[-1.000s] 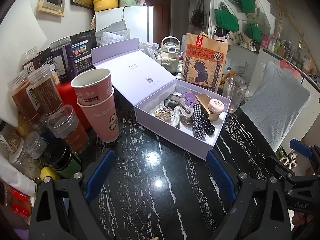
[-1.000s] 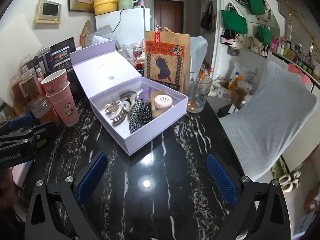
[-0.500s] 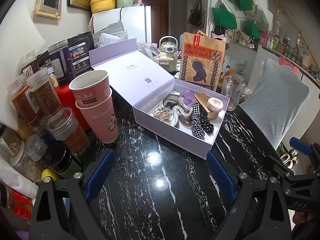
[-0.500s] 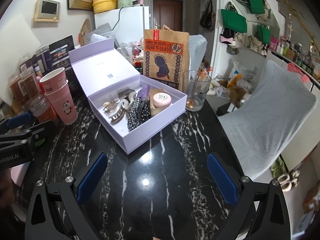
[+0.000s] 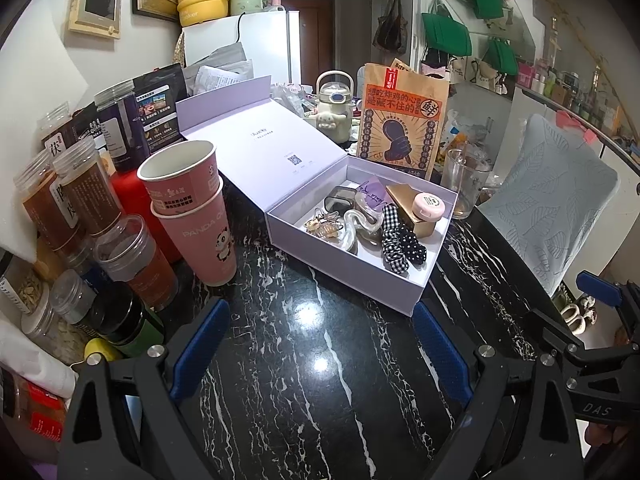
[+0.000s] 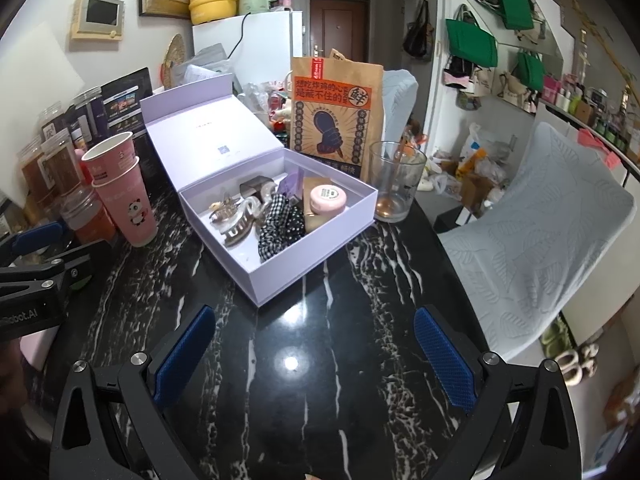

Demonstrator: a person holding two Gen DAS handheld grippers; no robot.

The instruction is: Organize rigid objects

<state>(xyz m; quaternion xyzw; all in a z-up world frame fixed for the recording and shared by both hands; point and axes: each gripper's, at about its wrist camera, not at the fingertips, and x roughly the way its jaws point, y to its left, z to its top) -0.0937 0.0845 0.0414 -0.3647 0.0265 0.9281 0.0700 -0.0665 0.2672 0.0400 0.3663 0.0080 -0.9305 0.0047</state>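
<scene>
An open lavender box (image 5: 352,276) (image 6: 280,276) sits on the black marble table (image 5: 304,360) (image 6: 320,380), its lid (image 5: 272,148) leaning back. Inside lie a pink round tin (image 5: 429,205) (image 6: 328,199), a gold box (image 5: 408,200), hair claws (image 5: 352,226) (image 6: 236,224) and checked scrunchies (image 5: 394,246) (image 6: 276,224). My left gripper (image 5: 320,344) hovers open over bare table short of the box's near corner. My right gripper (image 6: 312,344) also stands open with nothing between its fingers, near that same corner.
Stacked pink paper cups (image 5: 192,208) (image 6: 124,192) and several jars (image 5: 80,216) crowd the left edge. A paper bag (image 5: 400,120) (image 6: 336,116) and a glass (image 5: 464,184) (image 6: 394,180) stand behind the box. A pale cushioned chair (image 5: 548,204) (image 6: 540,240) is right of the table.
</scene>
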